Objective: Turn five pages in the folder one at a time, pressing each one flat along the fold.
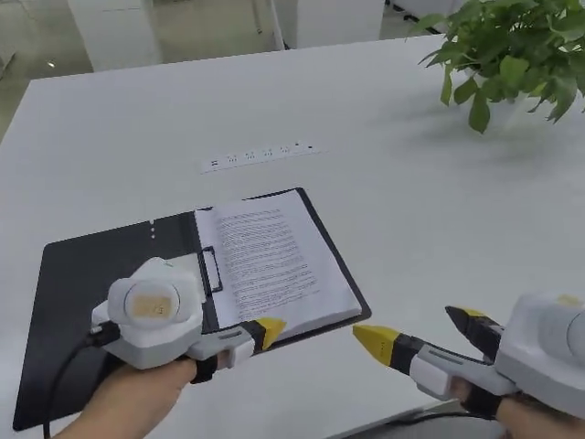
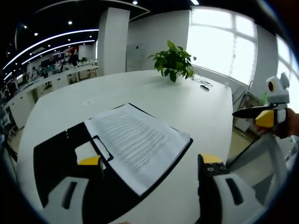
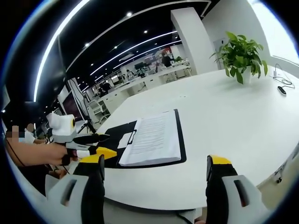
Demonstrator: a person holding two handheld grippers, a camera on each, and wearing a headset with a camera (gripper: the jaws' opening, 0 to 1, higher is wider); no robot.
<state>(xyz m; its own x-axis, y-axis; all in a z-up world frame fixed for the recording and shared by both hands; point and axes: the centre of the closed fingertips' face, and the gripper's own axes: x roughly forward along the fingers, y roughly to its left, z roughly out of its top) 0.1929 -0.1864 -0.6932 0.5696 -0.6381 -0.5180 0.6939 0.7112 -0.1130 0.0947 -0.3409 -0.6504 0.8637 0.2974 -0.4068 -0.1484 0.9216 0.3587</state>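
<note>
Head view: folder point(image 1: 82, 302) lies open on the counter point(image 1: 411, 183), pages point(image 1: 270, 256) on its right half, your left tool point(image 1: 263, 333) at its near edge | Left gripper view: jaws spread, empty | Right gripper view: right tool point(image 3: 156, 160) likewise released, folder ahead | Handling: probably light, floppy, slick; pinch one free right corner.

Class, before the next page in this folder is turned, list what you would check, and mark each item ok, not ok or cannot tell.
1. Folder lies open on the table: ok.
2. Top page lies flat on its stack: ok.
3. Left gripper open and empty: ok.
4. Right gripper open and empty: ok.
5. Right gripper at the page's edge: not ok; it is off the folder, over bare table.
6. Left gripper touching the folder's near edge: cannot tell.
</note>
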